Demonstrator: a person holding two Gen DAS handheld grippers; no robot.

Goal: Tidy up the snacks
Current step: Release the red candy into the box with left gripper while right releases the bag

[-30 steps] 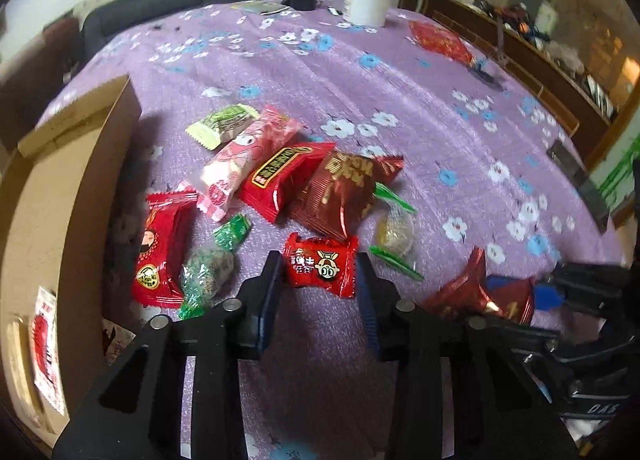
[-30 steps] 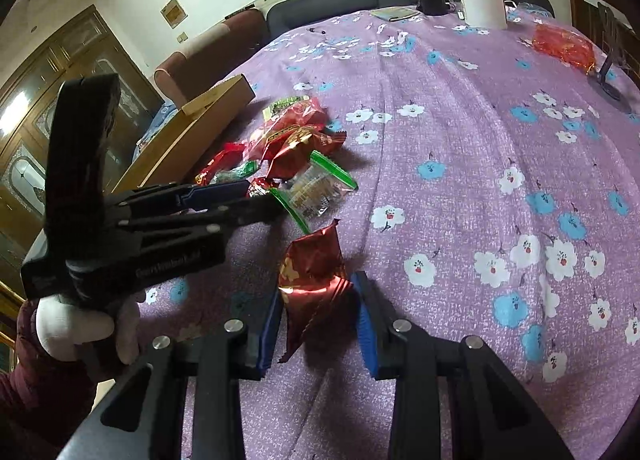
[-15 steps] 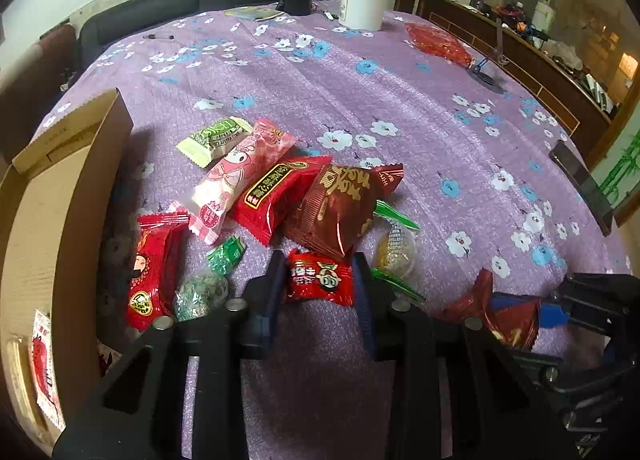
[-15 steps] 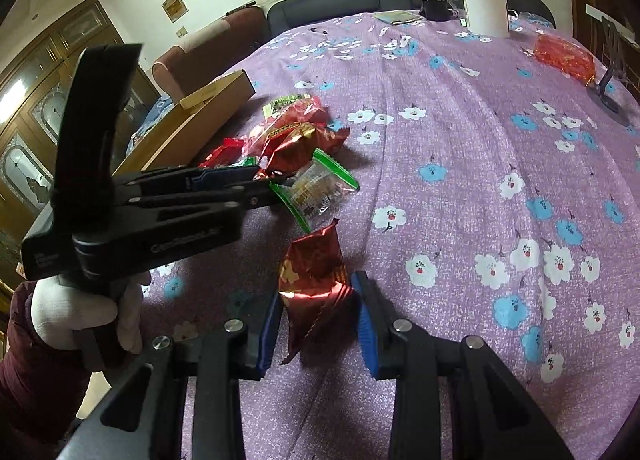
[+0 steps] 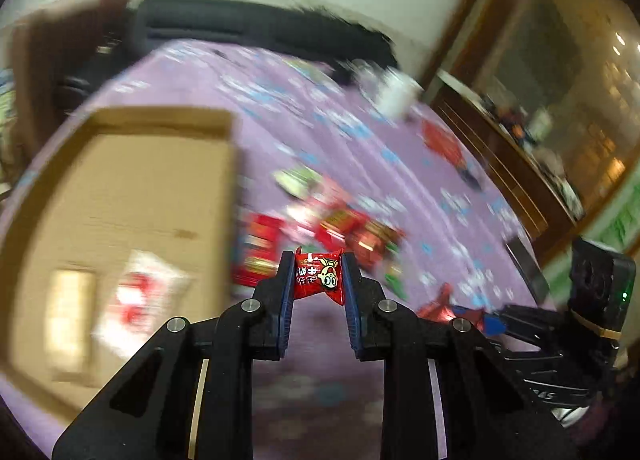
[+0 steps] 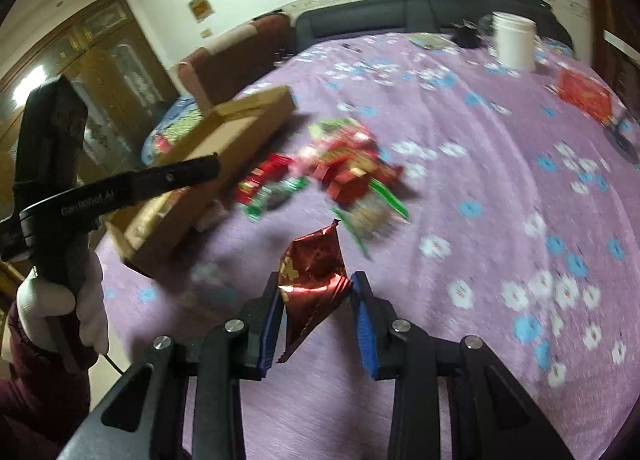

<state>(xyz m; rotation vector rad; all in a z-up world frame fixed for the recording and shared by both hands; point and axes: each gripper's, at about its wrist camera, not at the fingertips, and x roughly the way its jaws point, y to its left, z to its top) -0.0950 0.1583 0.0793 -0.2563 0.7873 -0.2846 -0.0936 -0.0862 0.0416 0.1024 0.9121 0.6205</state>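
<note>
My left gripper (image 5: 319,280) pinches a small red candy packet (image 5: 320,276) between its blue pads, lifted off the purple flowered tablecloth (image 5: 360,147). An open cardboard box (image 5: 120,195) sits just left of it, with a white-and-red packet (image 5: 140,296) lying inside. My right gripper (image 6: 316,300) clamps a dark red foil snack bag (image 6: 314,276), jaws pressed on its crumpled lower part, tip pointing up. The remaining snack pile (image 6: 340,171) lies on the cloth beside the box, blurred. A white tub (image 6: 514,43) stands at the far edge of the table. In the right wrist view, my gloved left hand (image 6: 60,300) grips the handle.
</note>
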